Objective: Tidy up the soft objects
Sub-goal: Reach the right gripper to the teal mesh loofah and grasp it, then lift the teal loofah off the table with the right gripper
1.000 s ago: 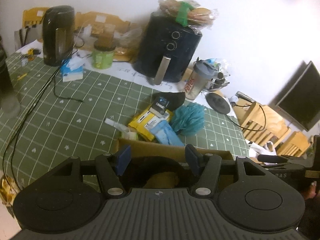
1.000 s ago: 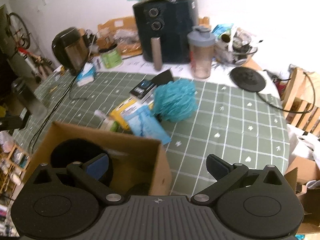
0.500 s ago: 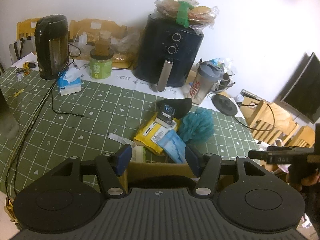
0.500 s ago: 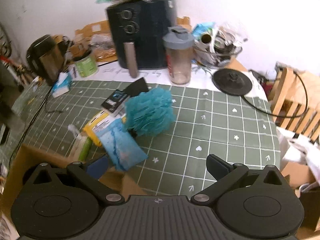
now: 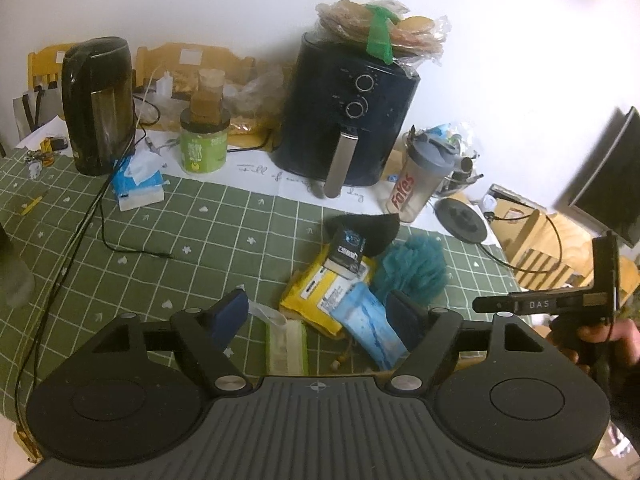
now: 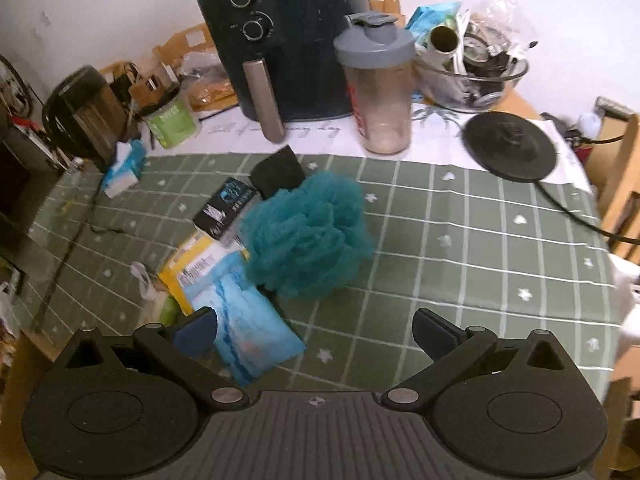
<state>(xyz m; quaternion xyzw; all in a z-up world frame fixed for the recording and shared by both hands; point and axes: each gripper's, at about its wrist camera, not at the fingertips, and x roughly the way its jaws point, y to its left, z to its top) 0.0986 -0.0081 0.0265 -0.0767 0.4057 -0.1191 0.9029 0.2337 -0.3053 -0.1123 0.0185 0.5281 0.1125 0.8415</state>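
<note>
A teal mesh bath sponge (image 6: pixel 310 236) lies on the green checked tablecloth (image 6: pixel 460 240), beside a light blue soft pack (image 6: pixel 248 332), a yellow wipes pack (image 6: pixel 192 264) and a black cloth with a card label (image 6: pixel 276 174). My right gripper (image 6: pixel 316 330) is open and empty, just short of the sponge. My left gripper (image 5: pixel 320 314) is open and empty above the same pile: sponge (image 5: pixel 414 268), blue pack (image 5: pixel 370 328), yellow pack (image 5: pixel 316 292), a green-white pack (image 5: pixel 286 346). The right gripper's body shows at the left view's right edge (image 5: pixel 560 304).
At the back stand a black air fryer (image 5: pixel 348 120), a shaker bottle (image 6: pixel 378 92), a kettle (image 5: pixel 100 104), a green tub (image 5: pixel 202 144), a tissue pack (image 5: pixel 138 184), a kettle base (image 6: pixel 510 146) and a glass bowl (image 6: pixel 472 76). Cables run across the left. The table edge is at right.
Both grippers rose and moved forward over the table. The cardboard box that lay under them has dropped out of view. The sponge now sits closer in the right view.
</note>
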